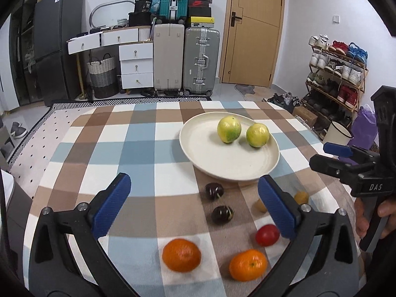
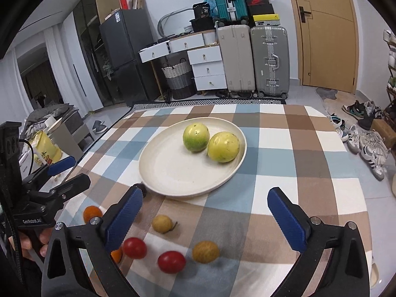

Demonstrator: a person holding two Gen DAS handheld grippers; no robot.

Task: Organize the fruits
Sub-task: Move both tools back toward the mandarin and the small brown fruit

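Note:
A cream plate (image 1: 230,165) (image 2: 173,170) on the checked tablecloth holds two yellow-green fruits (image 1: 229,129) (image 2: 196,137). In front of it lie loose fruits: two oranges (image 1: 181,255), two dark purple fruits (image 1: 214,191), two small tan fruits (image 2: 162,224) and two red tomatoes (image 2: 171,261). My left gripper (image 1: 195,205) is open and empty above the dark fruits and oranges. My right gripper (image 2: 208,220) is open and empty above the tan fruits and tomatoes. Each gripper shows at the edge of the other's view.
The table (image 1: 104,148) is covered by a blue, brown and white checked cloth. Behind it stand suitcases (image 1: 200,59), white drawers (image 1: 136,64) and a door. A shoe rack (image 1: 339,74) is to the right.

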